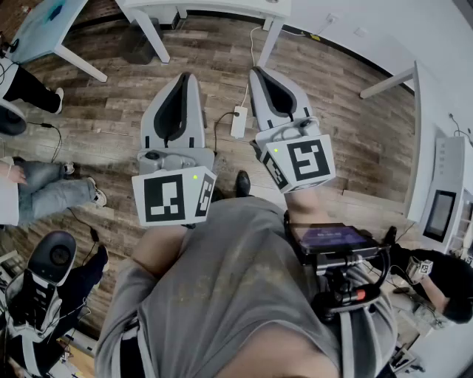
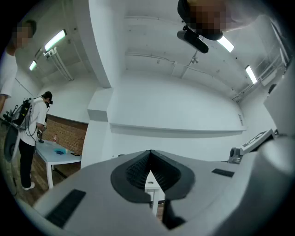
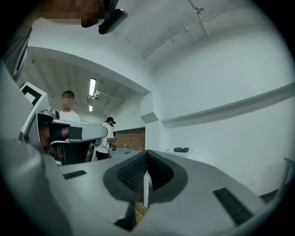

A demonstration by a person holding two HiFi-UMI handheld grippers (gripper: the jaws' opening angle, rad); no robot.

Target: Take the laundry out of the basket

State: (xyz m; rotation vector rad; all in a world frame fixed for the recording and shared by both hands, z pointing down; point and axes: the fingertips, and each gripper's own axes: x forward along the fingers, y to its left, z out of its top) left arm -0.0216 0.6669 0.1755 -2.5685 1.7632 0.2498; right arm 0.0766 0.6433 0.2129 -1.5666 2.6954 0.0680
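Note:
A white basket (image 3: 182, 155) with dark laundry (image 3: 180, 150) on top shows small and far off in the right gripper view, against the white wall. In the head view both grippers are held side by side in front of a grey-shirted torso, over the wooden floor. My left gripper (image 1: 183, 77) is shut with nothing between its black pads, as the left gripper view confirms (image 2: 150, 153). My right gripper (image 1: 260, 71) is likewise shut and empty (image 3: 146, 154). Neither gripper is near the basket.
White tables stand ahead (image 1: 199, 7), at the upper left (image 1: 44, 22) and at the right (image 1: 414, 81). A white power adapter (image 1: 239, 122) with a cable lies on the floor. People stand or sit at the left (image 1: 44, 188); another stands by a table (image 2: 32, 129).

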